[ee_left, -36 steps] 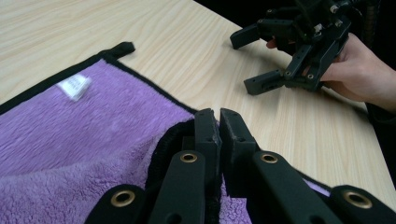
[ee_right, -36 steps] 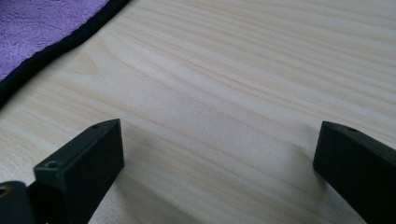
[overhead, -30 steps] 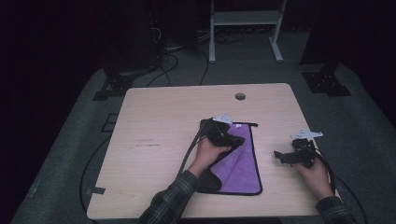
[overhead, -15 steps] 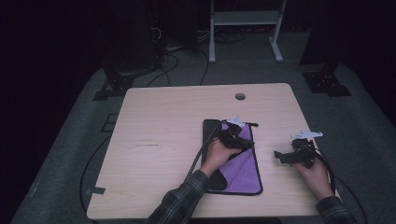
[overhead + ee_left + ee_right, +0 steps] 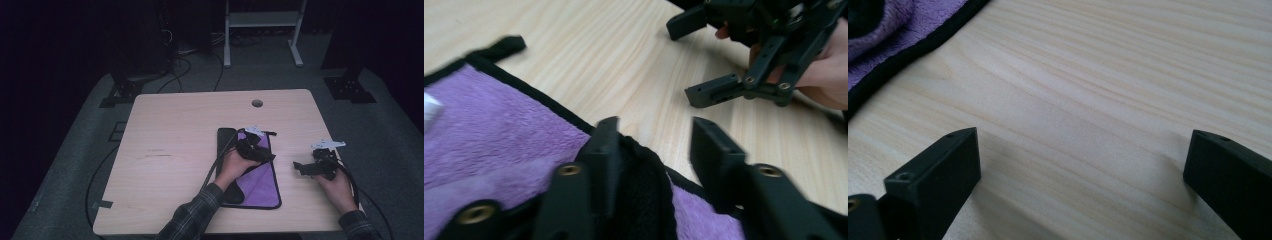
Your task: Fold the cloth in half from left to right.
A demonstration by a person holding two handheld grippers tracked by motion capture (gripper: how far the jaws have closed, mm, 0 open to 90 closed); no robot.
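purple towel (image 5: 261, 175) on table (image 5: 175, 150), white tag unreadable; left tool (image 5: 654, 150) just opened, touching folded edge; right tool (image 5: 1078, 165) open.

The left gripper (image 5: 264, 150), held by the left hand (image 5: 235, 162) on a plaid-sleeved forearm, sits near centre, its jaws having just been opening, a dark fold beside one. The right gripper (image 5: 300, 167), in the right hand (image 5: 337, 185), rests wide apart.
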